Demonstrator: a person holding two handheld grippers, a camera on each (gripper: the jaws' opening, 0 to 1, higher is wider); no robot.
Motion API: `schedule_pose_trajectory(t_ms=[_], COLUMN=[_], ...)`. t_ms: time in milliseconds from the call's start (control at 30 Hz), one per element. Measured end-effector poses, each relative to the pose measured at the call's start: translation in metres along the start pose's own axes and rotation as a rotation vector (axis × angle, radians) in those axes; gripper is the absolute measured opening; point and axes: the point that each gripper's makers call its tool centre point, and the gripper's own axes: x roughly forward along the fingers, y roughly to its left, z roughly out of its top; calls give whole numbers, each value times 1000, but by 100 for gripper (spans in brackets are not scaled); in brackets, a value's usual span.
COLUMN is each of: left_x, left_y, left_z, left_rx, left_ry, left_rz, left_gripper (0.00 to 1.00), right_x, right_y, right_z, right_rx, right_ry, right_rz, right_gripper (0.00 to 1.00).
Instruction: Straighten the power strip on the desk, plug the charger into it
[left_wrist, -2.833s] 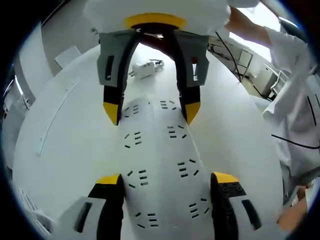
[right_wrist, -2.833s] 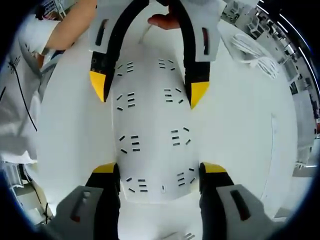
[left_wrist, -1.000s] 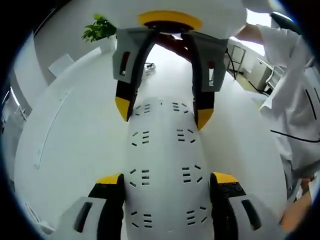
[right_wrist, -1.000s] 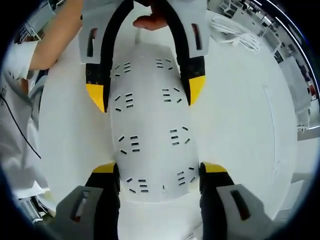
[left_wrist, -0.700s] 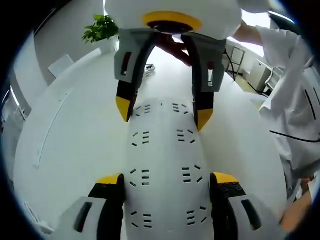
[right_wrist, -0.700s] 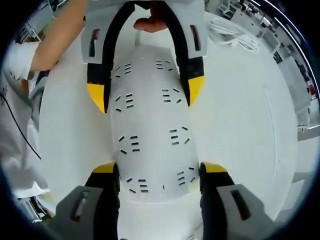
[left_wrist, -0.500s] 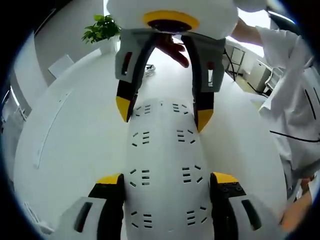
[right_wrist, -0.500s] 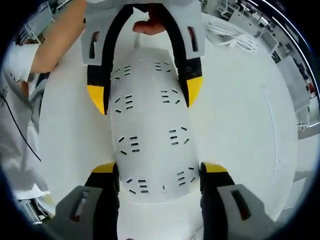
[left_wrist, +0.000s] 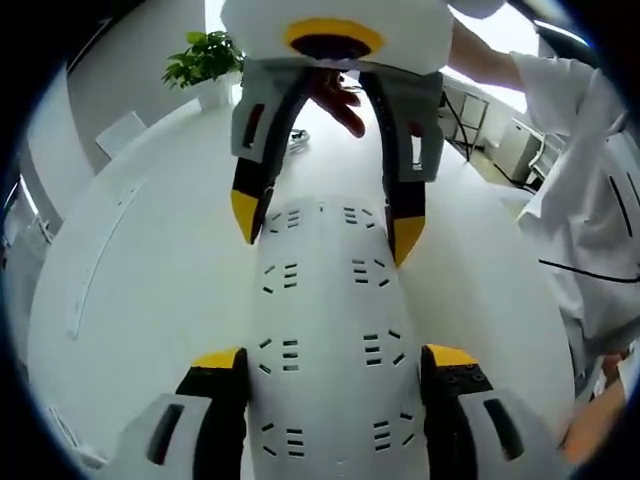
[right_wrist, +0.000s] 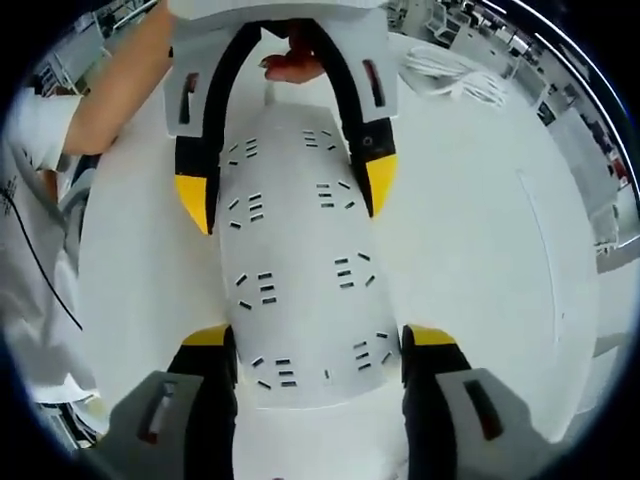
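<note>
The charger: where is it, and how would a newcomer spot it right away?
Start at the white desk, where the long power strip lies between the two claws. Look past its far end, toward the desk's far edge in the right gripper view. The charger is the loose white bundle of coiled cable there, apart from the strip; it is the one rumpled, stringy shape on the flat desk.

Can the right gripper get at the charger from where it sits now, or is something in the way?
Probably not directly. The right gripper straddles one end of the power strip, jaws either side of it. The left gripper stands over the far end, and the charger lies beyond, off to the side on the desk.
</note>
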Motion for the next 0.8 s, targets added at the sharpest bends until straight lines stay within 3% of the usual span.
schedule_pose_trajectory(t_ms=[200,567,800], left_x=[2,-3,-5], left_y=[0,-3,-3], left_z=[2,7,18], left_rx=[24,27,36], left_ry=[-13,-43,-98], left_rz=[-12,-25,-23], left_gripper=[74,79,82], right_x=[1,-14,-39], right_y=[-1,-5,-16], right_z=[0,-3,5], right_rx=[39,134,275], right_ry=[-33,-166,-384], right_rz=[2,-6,-43], right_gripper=[69,72,75])
